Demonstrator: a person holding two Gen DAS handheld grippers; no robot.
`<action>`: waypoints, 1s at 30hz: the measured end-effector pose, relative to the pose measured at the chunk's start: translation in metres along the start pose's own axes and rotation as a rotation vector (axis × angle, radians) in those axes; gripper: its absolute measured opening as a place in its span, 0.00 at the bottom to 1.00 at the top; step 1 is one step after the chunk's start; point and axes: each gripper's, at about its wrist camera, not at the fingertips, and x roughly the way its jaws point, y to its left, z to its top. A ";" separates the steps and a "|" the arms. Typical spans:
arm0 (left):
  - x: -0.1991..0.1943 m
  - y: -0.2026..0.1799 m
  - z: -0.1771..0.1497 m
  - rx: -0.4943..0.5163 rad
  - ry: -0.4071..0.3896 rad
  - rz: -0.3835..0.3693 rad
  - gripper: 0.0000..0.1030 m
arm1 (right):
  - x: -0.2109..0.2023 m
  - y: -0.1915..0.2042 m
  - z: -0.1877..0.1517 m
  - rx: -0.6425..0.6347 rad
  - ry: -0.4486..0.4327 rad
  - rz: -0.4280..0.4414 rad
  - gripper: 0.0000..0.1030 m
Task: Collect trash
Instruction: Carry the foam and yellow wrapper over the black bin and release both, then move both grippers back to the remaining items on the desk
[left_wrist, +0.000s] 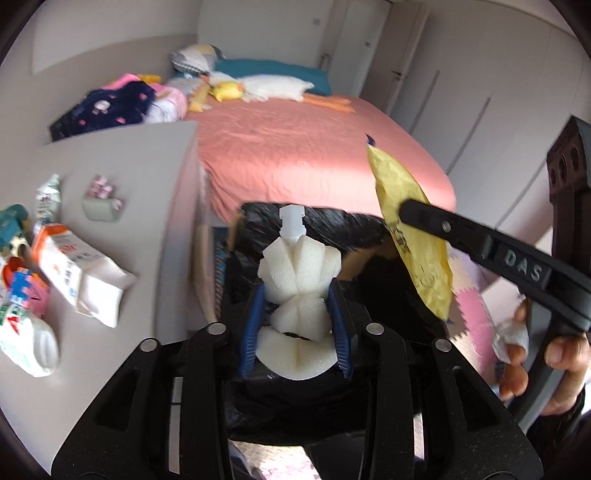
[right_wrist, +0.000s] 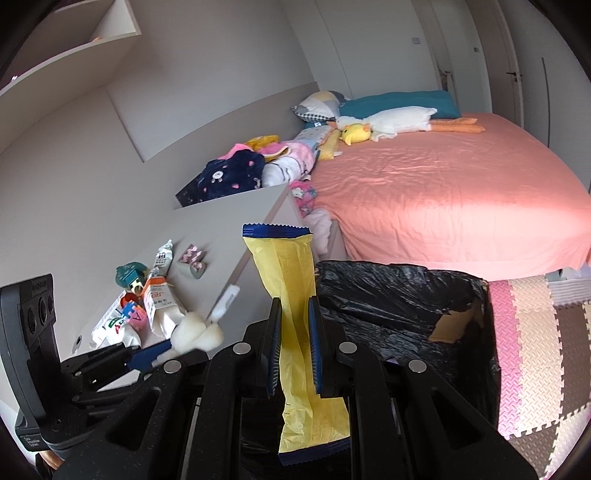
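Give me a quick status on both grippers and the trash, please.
Left gripper shut on white foam piece. Right gripper shut on yellow wrapper. Both by black-lined bin; nothing blocking. More litter on counter.

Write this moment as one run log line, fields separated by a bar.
left gripper: shut on foam piece | right gripper: shut on yellow wrapper | bin: open, nearby

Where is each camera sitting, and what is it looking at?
Left wrist: sits on the left gripper, looking along its fingers at the white foam piece it grips, over the black-lined bin; the person's hand shows.
Right wrist: sits on the right gripper, looking at the yellow wrapper it grips beside the bin; no hand shows clearly.
Both share the bin, the pink bed, the grey desk and each other's gripper.
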 end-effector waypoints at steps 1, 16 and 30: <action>0.005 -0.003 -0.002 0.006 0.030 -0.012 0.59 | 0.000 -0.002 0.001 0.006 -0.001 -0.023 0.31; 0.009 0.001 -0.010 0.018 0.048 0.030 0.94 | -0.002 -0.013 0.000 0.062 -0.048 -0.107 0.79; -0.011 0.023 -0.019 0.006 0.013 0.091 0.94 | 0.019 0.030 -0.005 -0.023 0.004 -0.063 0.79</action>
